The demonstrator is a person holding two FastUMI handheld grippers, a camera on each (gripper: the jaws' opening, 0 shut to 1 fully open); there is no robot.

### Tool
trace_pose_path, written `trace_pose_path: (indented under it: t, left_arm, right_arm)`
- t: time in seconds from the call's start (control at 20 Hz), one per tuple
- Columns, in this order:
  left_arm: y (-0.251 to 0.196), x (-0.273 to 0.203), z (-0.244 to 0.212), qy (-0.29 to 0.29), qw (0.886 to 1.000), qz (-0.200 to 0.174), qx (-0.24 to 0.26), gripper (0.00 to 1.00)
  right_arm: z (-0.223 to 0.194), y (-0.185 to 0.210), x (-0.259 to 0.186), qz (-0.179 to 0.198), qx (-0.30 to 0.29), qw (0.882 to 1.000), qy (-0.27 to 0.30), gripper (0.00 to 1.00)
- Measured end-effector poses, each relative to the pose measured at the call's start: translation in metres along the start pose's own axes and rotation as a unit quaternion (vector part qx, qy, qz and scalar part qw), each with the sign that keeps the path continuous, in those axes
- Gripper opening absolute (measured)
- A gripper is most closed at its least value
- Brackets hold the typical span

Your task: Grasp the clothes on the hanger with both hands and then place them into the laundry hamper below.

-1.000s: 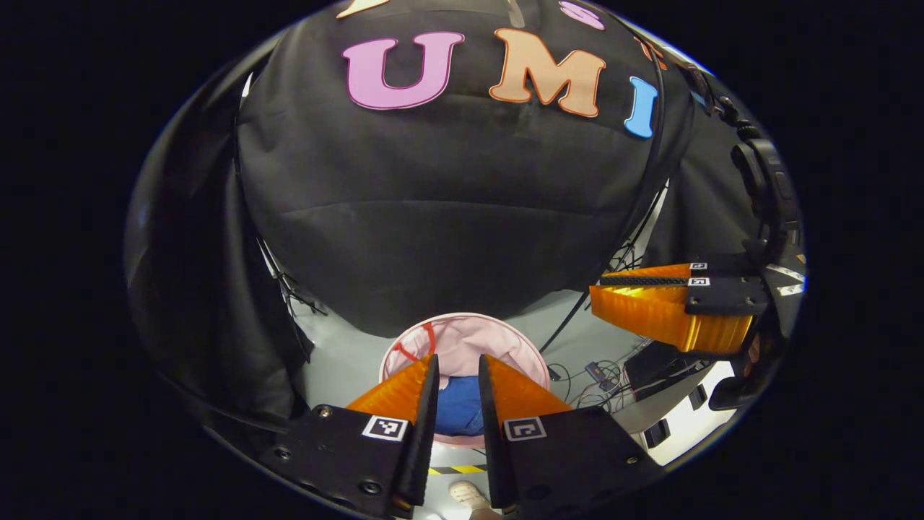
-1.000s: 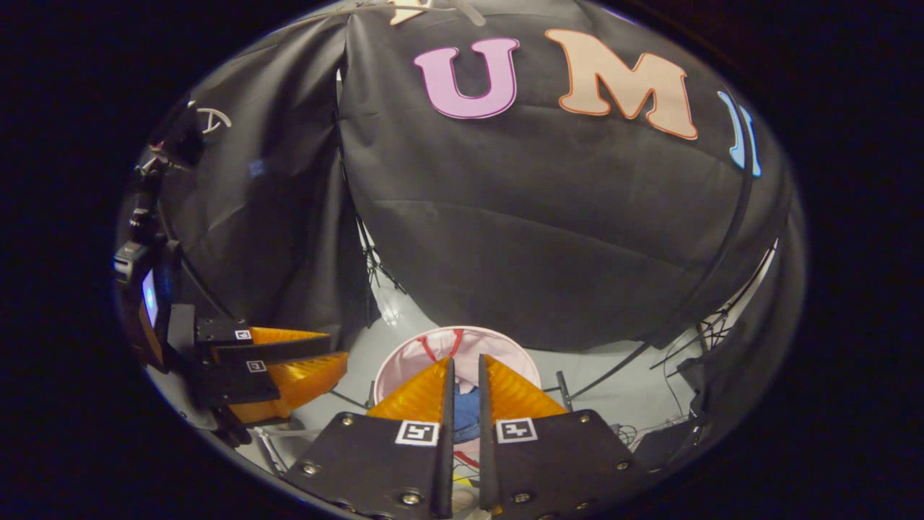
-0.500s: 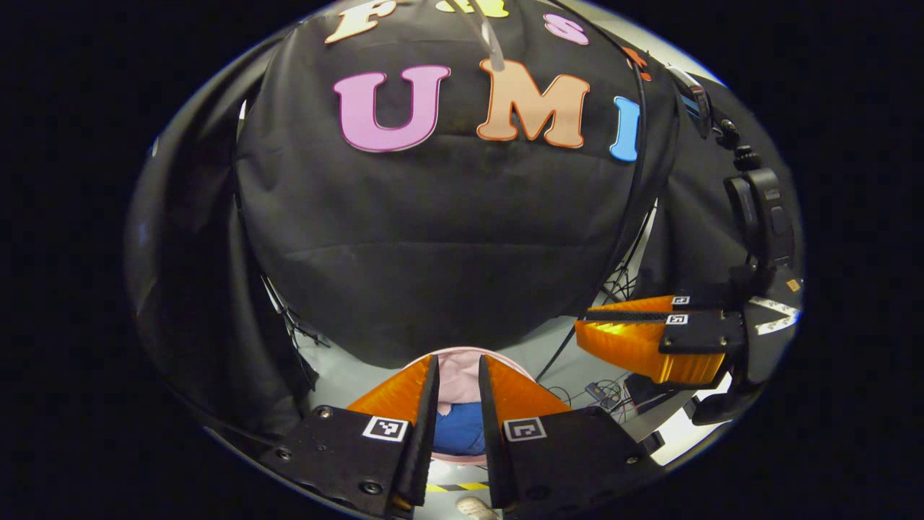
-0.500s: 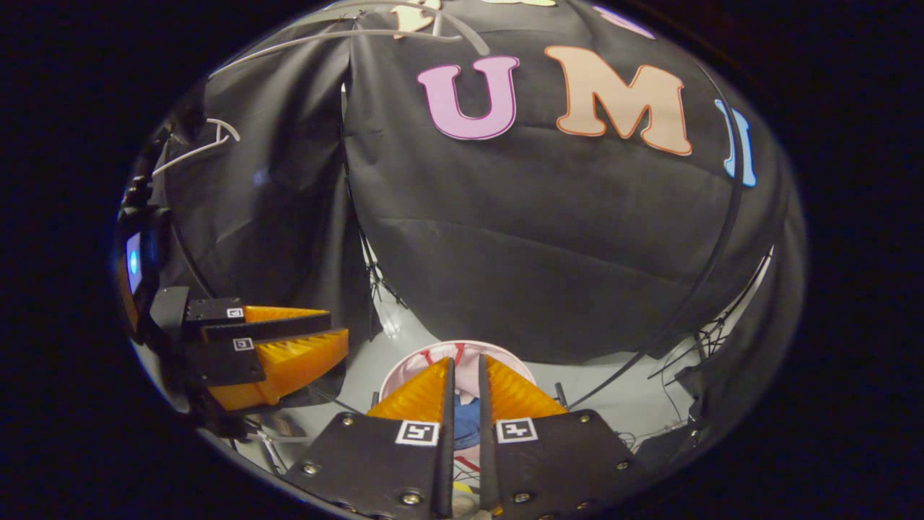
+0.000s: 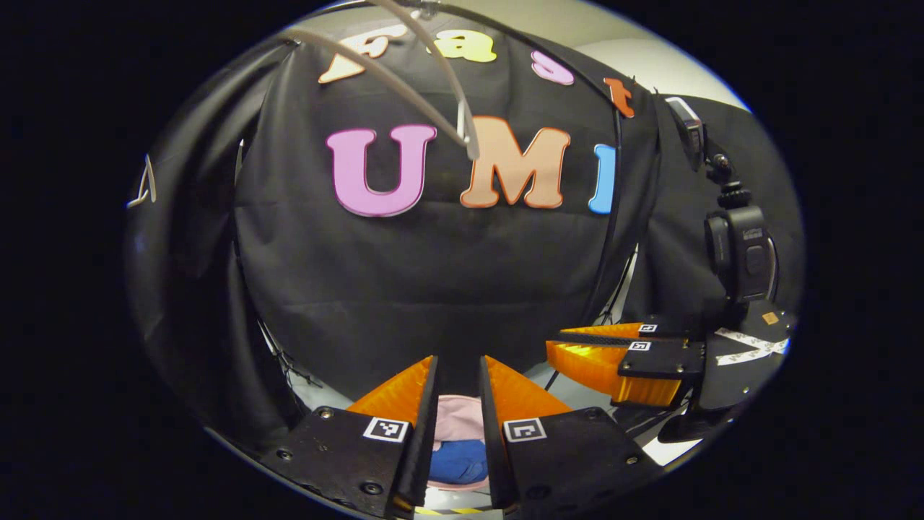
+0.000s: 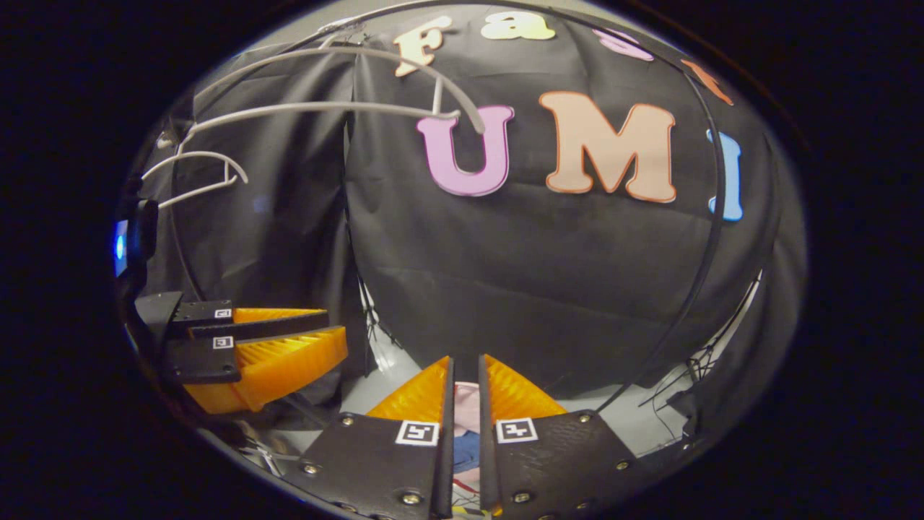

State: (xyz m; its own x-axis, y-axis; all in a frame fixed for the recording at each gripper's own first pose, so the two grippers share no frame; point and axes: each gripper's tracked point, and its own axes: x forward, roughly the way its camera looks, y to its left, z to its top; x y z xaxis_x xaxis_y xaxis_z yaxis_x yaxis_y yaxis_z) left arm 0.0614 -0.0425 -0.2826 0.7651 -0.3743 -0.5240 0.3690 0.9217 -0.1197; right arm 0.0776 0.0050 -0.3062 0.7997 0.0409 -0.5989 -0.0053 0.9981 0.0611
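- Seemingly the task is done: the blue clothes (image 5: 458, 461) lie inside the pink laundry hamper (image 5: 456, 419) on the floor, and the white hanger (image 6: 339, 108) hangs bare overhead.
- The left gripper (image 5: 458, 404) points level at the booth wall, high above the hamper, fingers a narrow gap apart and holding nothing.
- The right gripper (image 6: 463, 404) is level beside it, fingers nearly together, also empty.

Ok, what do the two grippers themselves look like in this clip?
Both match: the left gripper and right gripper each have two orange ribbed wedge-shaped fingers lined with black pads, mounted on black plates bearing small square black-and-white markers and screws. Seen side-on, the right gripper carries a black camera above it.
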Motion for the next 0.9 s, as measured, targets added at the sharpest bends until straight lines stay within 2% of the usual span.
trace_pose_path:
  t: [0.3, 0.5, 0.6, 0.8, 0.85, 0.9]
  left_arm:
    - [-0.021, -0.022, 0.069, -0.081, 0.997, -0.016, 0.005, 0.34]
    - [-0.033, -0.044, 0.119, -0.143, 0.989, -0.023, 0.015, 0.33]
    - [-0.038, -0.056, 0.14, -0.168, 0.985, -0.025, 0.017, 0.29]
    - [-0.045, -0.074, 0.181, -0.214, 0.976, -0.017, 0.031, 0.27]
    - [-0.047, -0.079, 0.191, -0.224, 0.974, -0.013, 0.036, 0.33]
    - [-0.048, -0.083, 0.199, -0.235, 0.971, -0.006, 0.041, 0.27]
  right_arm:
    - [0.065, -0.003, -0.025, -0.008, -0.004, 0.997, -0.073, 0.15]
    - [0.108, -0.002, -0.05, -0.012, -0.016, 0.992, -0.126, 0.15]
    - [0.13, -0.001, -0.065, -0.014, -0.019, 0.988, -0.152, 0.15]
    - [0.17, -0.002, -0.099, -0.015, -0.007, 0.979, -0.204, 0.15]
    - [0.178, -0.003, -0.105, -0.015, 0.0, 0.977, -0.213, 0.15]
    - [0.187, -0.006, -0.113, -0.017, 0.008, 0.974, -0.225, 0.15]
